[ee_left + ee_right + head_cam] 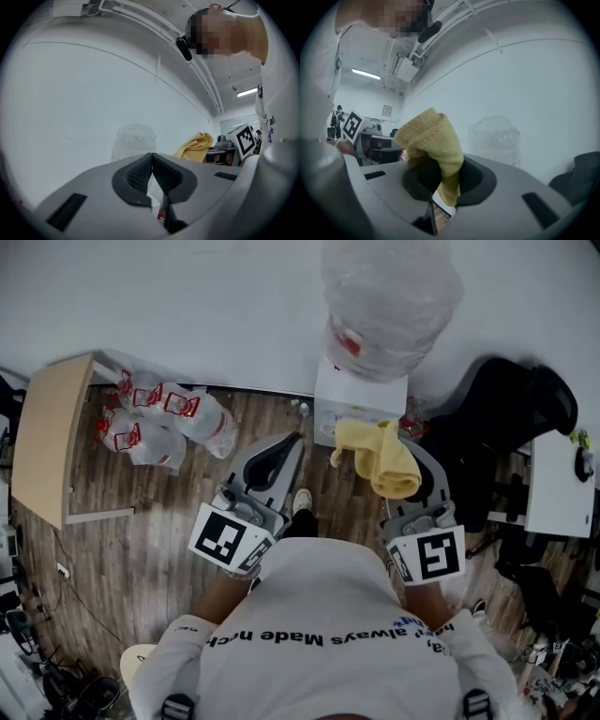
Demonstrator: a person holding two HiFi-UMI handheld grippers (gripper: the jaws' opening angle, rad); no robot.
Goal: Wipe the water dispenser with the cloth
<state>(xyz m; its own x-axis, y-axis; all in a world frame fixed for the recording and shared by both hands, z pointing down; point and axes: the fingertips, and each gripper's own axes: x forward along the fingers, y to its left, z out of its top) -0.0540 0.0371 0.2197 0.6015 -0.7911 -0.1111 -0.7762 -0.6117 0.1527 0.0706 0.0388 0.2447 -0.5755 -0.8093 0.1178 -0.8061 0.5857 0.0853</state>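
1. Cloth (380, 457), yellow and bunched, was pinched in the right gripper (401, 474) in the head view. Its loose end lay at the front top edge of the water dispenser (361, 395), apparently touching. Judgement: to wipe well, press the wad flat to the white casing and draw even strokes, with the grip kept firm. The dispenser stood on the wood floor (169, 512) against the wall. Its bottle (389, 287) sat on top, so the long axis was vertical, seen nearly end-on. The left gripper (292, 439) hung left of the dispenser, apart from it.
2. Left gripper view: the left gripper (152, 155) had its jaws pressed together at the tips, with nothing between them. The bottle (135, 140) showed dimly ahead, the cloth (197, 145) to the right.
3. Right gripper view: the right gripper (440, 180) had its jaws clamped on the cloth's (433, 138) lower fold. The wad rose out of the jaws, long axis roughly upright, folded crest leaning left.
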